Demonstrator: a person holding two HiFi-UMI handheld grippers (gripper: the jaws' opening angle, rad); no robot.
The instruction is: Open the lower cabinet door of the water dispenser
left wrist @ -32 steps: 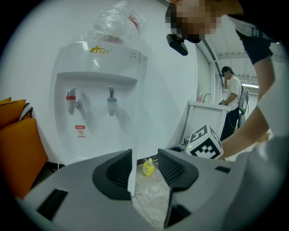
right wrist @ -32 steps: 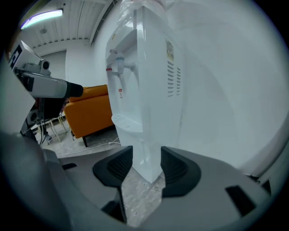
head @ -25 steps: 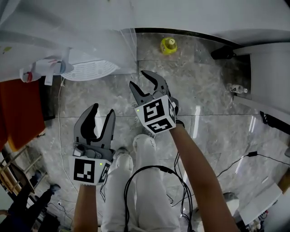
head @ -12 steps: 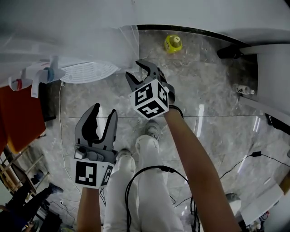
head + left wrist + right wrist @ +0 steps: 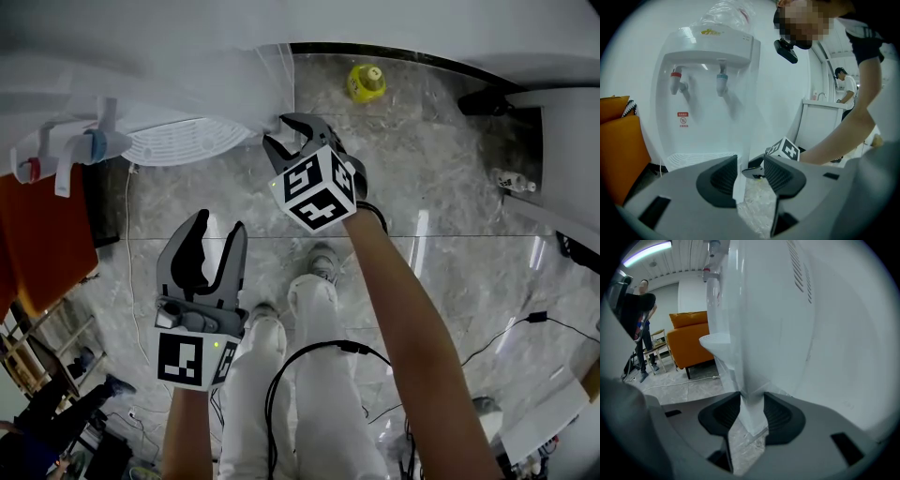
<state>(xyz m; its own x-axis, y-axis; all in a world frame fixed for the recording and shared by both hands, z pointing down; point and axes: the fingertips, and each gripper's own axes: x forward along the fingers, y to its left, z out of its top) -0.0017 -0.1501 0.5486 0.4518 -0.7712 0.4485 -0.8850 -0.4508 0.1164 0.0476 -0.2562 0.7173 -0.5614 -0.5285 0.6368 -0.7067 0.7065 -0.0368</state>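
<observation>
Upper left of the head view, tall white plastic water dispenser [image 5: 169, 84]: stands on grey marble floor [image 5: 450, 206], ribbed drip tray [image 5: 183, 142] facing the person
Lower cabinet door [image 5: 752, 411]: flat white panel below that tray; its upright free edge, as I take it, runs top to bottom at the dispenser's front corner, centre of the right gripper view
Right gripper [image 5: 277, 131]: grey, with a marker cube, the nearer one, at that corner; jaws have just been closing, dark ribbed pads [image 5: 723, 416] clamped on the door edge; the pull likely goes back toward the person
Left gripper [image 5: 216, 225]: lower left, well apart from the door, jaws apart on nothing
</observation>
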